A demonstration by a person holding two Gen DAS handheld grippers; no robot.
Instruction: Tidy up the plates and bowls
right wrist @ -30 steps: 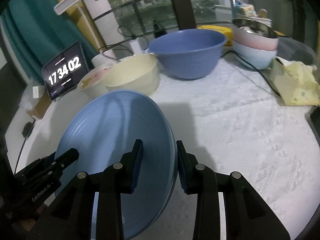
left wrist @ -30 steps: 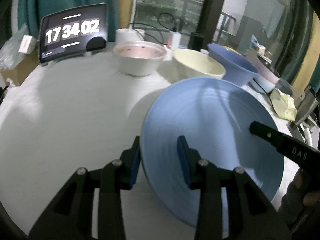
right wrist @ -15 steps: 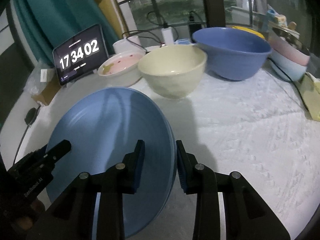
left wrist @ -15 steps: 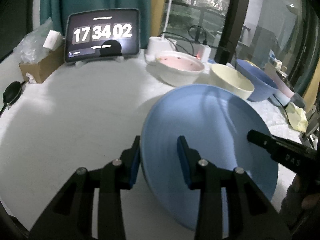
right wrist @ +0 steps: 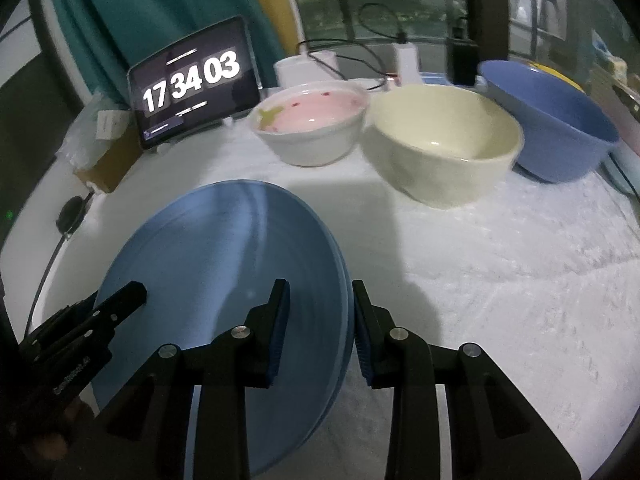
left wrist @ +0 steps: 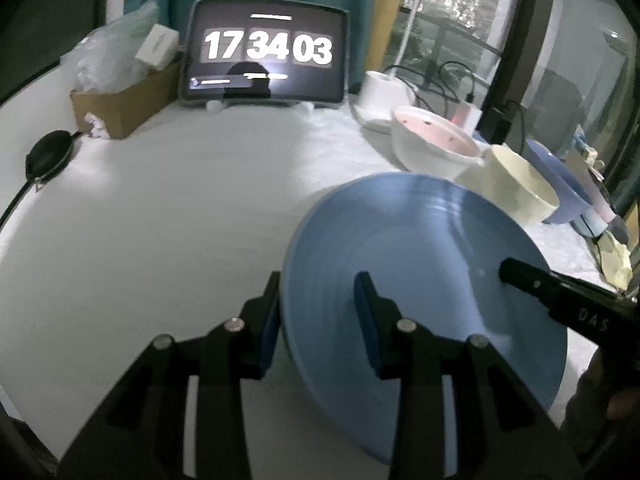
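The left tool [left wrist: 318,312] and the right tool [right wrist: 320,312] are each clamping opposite edges of a blue plate [right wrist: 224,280], which is tilting above the near part of the white-covered counter [right wrist: 500,280]. Far behind it, three bowls are sitting in a row: a white bowl with a pink inside [right wrist: 312,124], a cream bowl [right wrist: 444,144] and a blue bowl [right wrist: 552,120]. A tablet clock [left wrist: 266,54] is standing at the far edge.

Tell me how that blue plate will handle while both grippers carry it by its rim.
The blue plate looks glazed, so probably slippery against the pads. The left gripper and right gripper each pinch only an edge, so it may tilt. It seems rigid, likely breakable if dropped.
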